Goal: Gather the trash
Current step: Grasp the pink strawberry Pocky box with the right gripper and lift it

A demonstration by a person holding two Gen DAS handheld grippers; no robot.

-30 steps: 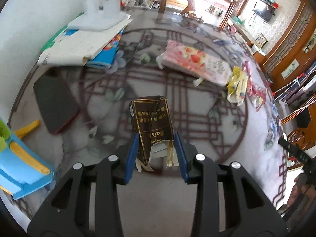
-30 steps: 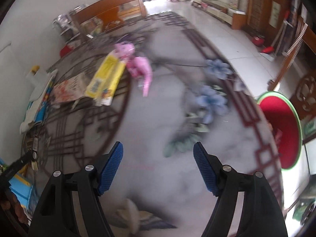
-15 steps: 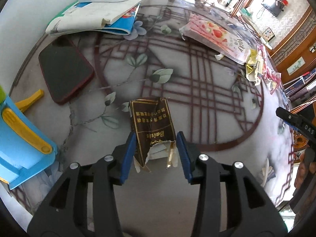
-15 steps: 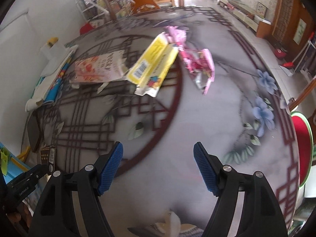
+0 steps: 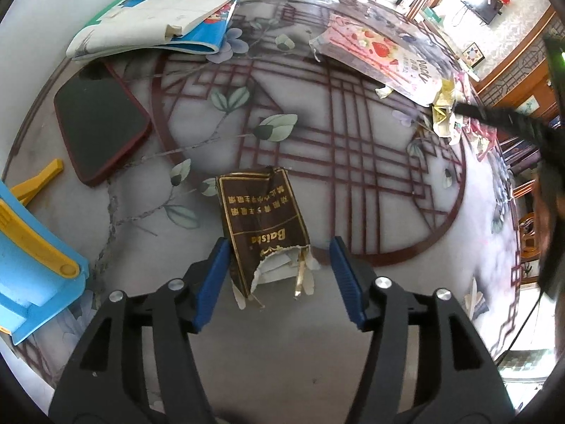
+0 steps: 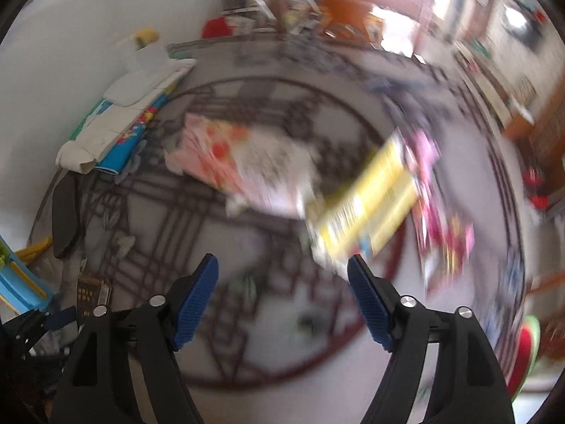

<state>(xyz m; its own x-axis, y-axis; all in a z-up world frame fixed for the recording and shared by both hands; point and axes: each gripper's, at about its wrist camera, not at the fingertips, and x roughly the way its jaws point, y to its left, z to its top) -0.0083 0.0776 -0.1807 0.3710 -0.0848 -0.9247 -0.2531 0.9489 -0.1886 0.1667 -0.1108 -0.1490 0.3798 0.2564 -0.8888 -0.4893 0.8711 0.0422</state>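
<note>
On a round marble-look tabletop [image 5: 406, 233] with a dark red lattice inlay, we see a phone [image 5: 100, 123] near the left edge. Our left gripper [image 5: 279, 279] is opening around the torn brown cigarette pack [image 5: 263, 226], lying flat near the front edge. Our right gripper [image 6: 282, 304], opening and empty, hangs over blurred yellow wrappers [image 6: 367, 208].

Brown pack [image 5: 263, 226] with gold lettering; grey marbled bench [image 5: 370, 212] with maroon lattice; red-edged black phone [image 5: 100, 123]; blue-padded tool [image 5: 279, 277].
</note>
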